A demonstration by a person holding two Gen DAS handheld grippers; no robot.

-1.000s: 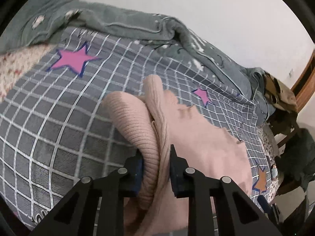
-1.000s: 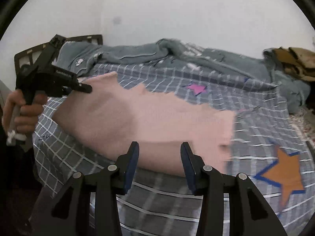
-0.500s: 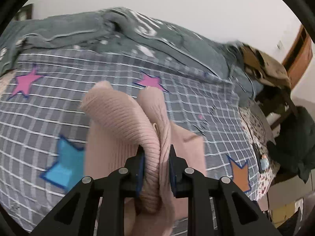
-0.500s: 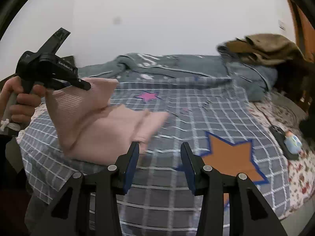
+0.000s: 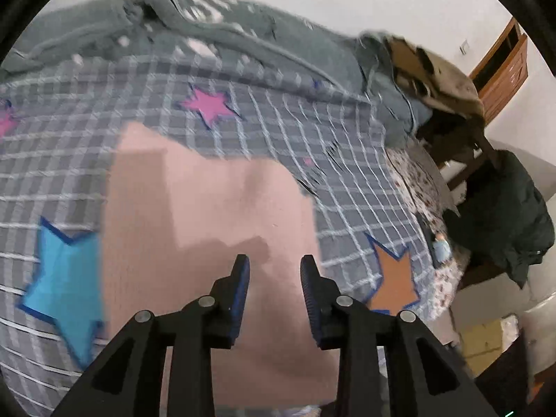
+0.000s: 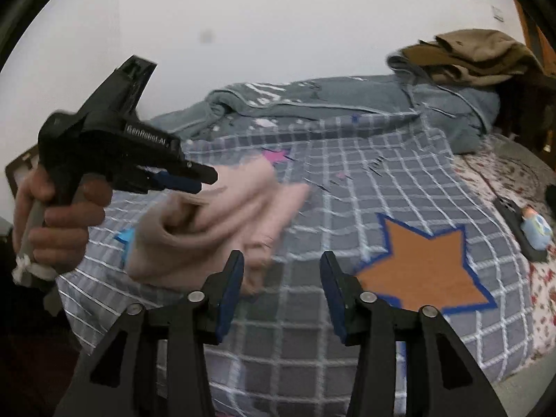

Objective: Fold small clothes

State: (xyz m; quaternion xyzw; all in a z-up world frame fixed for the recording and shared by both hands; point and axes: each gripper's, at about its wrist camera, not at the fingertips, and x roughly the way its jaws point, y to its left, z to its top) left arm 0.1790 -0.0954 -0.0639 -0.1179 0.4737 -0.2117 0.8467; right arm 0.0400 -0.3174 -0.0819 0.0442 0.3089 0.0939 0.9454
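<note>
- Left wrist view: the left gripper (image 5: 274, 271) stands with its jaws parted and nothing between its blue-padded fingers (image 5: 241, 278). The pink knit garment (image 5: 208, 222) lies directly beyond and beneath the fingertips, spread in overlapping layers on the grey checked bedspread (image 5: 312, 132). A blue star (image 5: 66, 278) borders the garment on the left, an orange star (image 5: 396, 281) on the right, and a pink star (image 5: 208, 104) lies past its far edge. A rumpled grey blanket (image 5: 222, 34) runs along the far side of the bed. The picture is motion-blurred; whether the fingertips touch the cloth cannot be told.
- Right wrist view: the right gripper (image 6: 281, 264) is wide open and empty, poised over the bedspread (image 6: 365, 187). The garment (image 6: 222, 215) sits ahead and to the left, its near edge just beside the left finger, bunched into folds and blurred. The left gripper (image 6: 205, 177), held in the person's left hand (image 6: 59, 219), points at the top of the bundle; contact cannot be told. The orange star (image 6: 424, 271) lies right of the fingers, and a brown garment (image 6: 476, 52) tops the grey blanket (image 6: 347, 100) at the far corner.
</note>
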